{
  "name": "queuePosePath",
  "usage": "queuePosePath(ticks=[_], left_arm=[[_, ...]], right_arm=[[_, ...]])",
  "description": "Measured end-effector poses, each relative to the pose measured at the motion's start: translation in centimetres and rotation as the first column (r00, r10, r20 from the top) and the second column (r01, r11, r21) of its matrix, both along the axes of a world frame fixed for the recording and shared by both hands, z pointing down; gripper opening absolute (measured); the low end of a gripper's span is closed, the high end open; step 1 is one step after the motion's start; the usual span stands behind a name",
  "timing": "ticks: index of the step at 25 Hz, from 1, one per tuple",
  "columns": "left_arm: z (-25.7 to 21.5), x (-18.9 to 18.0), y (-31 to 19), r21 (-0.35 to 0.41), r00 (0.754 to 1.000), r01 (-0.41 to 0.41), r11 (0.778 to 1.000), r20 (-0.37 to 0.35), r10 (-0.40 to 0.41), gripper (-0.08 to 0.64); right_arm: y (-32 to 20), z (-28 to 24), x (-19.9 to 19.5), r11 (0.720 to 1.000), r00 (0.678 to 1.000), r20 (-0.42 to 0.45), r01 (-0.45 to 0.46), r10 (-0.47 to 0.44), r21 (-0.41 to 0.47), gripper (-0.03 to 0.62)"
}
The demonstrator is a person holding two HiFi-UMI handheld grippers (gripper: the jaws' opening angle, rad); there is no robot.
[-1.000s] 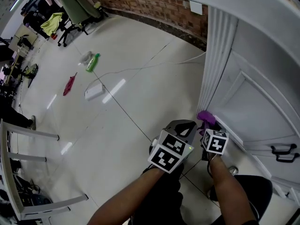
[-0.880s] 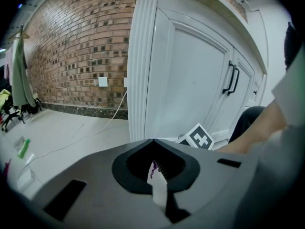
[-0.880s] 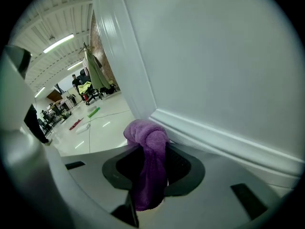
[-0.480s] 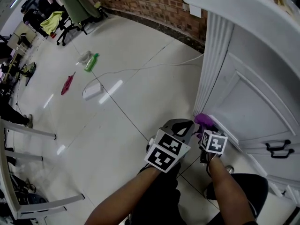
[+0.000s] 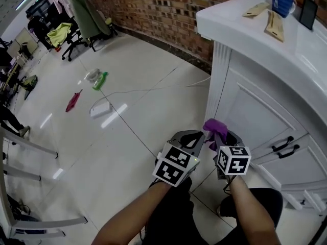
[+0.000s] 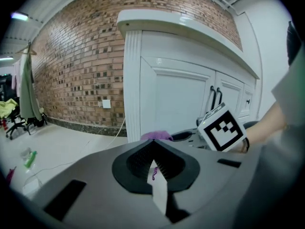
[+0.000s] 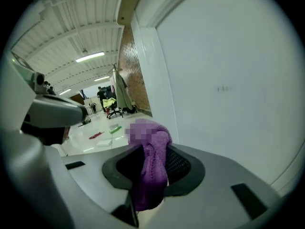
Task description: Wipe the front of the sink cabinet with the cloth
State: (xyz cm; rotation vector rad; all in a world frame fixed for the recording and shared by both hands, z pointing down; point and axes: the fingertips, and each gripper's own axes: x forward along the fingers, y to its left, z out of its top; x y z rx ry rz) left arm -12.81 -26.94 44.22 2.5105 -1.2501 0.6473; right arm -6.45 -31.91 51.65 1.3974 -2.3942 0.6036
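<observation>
Right tongs [image 7: 145, 175] clamped on purple cloth [image 7: 152, 149], beside sink cabinet [image 5: 250, 111] front; left tongs [image 6: 153, 157] closed, empty.

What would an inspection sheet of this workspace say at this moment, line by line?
Surface: glossy tiled floor; white sink cabinet front, doors closed.
Job's things: purple cloth, held low beside the cabinet's corner post; contact with the cabinet not clear.
Clutter: green bottle, red item and white box on the floor; blue mug on the countertop.
Grippers: left gripper jaws together; right gripper shut on the cloth.
Cables: white cable across the floor toward the cabinet.
Surroundings: brick wall, office chairs.
</observation>
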Motion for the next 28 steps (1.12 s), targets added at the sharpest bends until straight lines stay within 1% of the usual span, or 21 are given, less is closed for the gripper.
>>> queuePosePath(ticks=[2,5,9,13,16,19,24,28], left_arm=[[-2.0,-0.2,0.7,0.041,1.000,0.005,0.999,0.001,-0.005,0.005],[-5.1,-0.1,2.0,0.104,1.000,0.001,0.995,-0.003,-0.001,0.005],[-10.6,1.3,4.8,0.183,0.997,-0.015,0.983,-0.069,0.028,0.005],[-16.4,3.5,9.1,0.278,0.989,-0.056,0.959,-0.117,0.092,0.005],[-20.1,4.5,12.7,0.334,0.981,-0.069,0.940,-0.151,0.125,0.005],[-22.6,5.1,16.1,0.363,0.973,-0.073,0.929,-0.179,0.146,0.005],[-25.4,5.4,21.6,0.406,0.965,-0.070,0.911,-0.204,0.165,0.005],[-26.8,5.9,25.6,0.435,0.962,-0.060,0.899,-0.215,0.168,0.005]], right_arm=[[0.8,-3.9,-0.1,0.998,1.000,0.010,0.013,-0.014,0.064,0.117],[2.8,-9.4,0.3,0.988,0.999,0.023,0.021,-0.025,0.156,0.117],[6.4,-16.3,2.0,0.965,0.999,0.041,0.003,-0.015,0.261,0.117],[10.9,-22.1,4.5,0.940,0.998,0.057,-0.021,0.002,0.340,0.117],[14.6,-25.3,5.8,0.923,0.997,0.071,-0.041,0.014,0.382,0.118],[18.3,-28.2,6.5,0.904,0.997,0.080,-0.048,0.015,0.424,0.118],[24.7,-31.8,7.0,0.870,0.996,0.093,-0.051,0.007,0.490,0.118],[29.5,-33.4,7.3,0.851,0.994,0.113,-0.055,-0.005,0.522,0.118]])
